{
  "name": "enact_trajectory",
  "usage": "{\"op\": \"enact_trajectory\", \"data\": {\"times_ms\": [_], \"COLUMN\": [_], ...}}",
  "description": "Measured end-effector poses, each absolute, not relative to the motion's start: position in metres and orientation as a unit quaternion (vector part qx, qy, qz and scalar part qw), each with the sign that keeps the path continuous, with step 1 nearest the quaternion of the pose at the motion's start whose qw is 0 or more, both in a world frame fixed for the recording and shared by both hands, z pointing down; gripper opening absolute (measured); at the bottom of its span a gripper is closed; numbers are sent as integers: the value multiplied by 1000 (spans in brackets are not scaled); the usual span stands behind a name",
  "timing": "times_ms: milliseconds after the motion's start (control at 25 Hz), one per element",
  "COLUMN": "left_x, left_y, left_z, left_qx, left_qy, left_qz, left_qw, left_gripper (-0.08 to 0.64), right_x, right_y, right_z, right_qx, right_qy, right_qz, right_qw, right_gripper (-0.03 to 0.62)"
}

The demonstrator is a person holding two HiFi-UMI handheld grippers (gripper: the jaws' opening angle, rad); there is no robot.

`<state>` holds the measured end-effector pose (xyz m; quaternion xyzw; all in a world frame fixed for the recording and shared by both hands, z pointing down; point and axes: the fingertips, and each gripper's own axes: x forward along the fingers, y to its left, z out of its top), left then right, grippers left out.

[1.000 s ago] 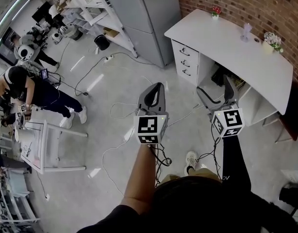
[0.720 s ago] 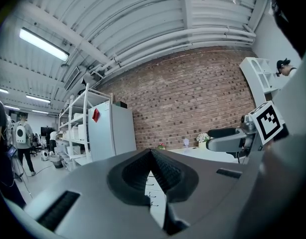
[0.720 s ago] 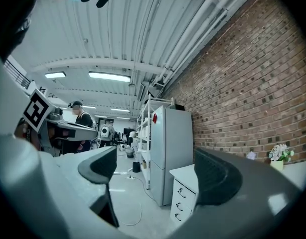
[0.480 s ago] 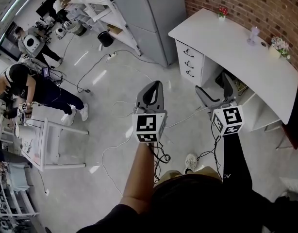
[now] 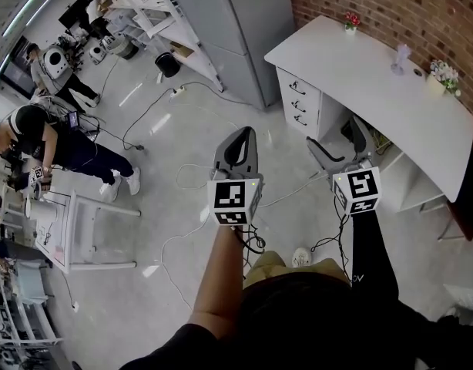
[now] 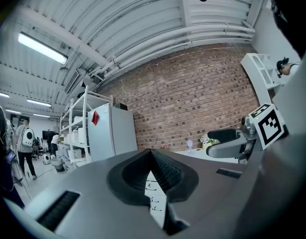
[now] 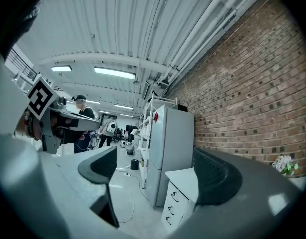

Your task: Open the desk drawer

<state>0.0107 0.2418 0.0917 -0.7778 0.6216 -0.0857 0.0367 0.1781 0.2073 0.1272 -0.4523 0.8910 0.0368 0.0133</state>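
Two grippers hang over the floor (image 5: 182, 129), well apart from the desk (image 5: 375, 68). The left gripper (image 5: 240, 137) has its jaws pressed together with nothing between them. The right gripper (image 5: 337, 137) has its jaws spread wide, also empty. The desk stands against a brick wall (image 5: 390, 6), beside a fridge (image 5: 244, 21). Its three stacked drawers (image 5: 296, 102) are all closed, and both grippers point toward them.

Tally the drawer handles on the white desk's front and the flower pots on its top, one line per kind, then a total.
Drawer handles: 3
Flower pots: 2
Total: 5
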Motion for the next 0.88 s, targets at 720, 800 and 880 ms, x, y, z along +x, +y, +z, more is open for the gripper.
{"op": "enact_trajectory", "data": {"times_ms": [720, 800, 880], "left_x": [-6, -15, -23], "left_y": [195, 181, 163], "left_z": [87, 87, 90], "left_qx": [-786, -788, -791], "left_qy": [611, 610, 606], "left_qz": [-80, -72, -67], "left_qw": [46, 49, 50], "left_gripper": [8, 9, 8], "right_x": [175, 167, 159], "right_y": [155, 143, 128], "right_z": [117, 117, 118], "right_qx": [-472, -474, -477], "right_qy": [880, 878, 877], "right_qz": [50, 53, 56], "right_qw": [33, 32, 31], "right_gripper": [480, 479, 479]}}
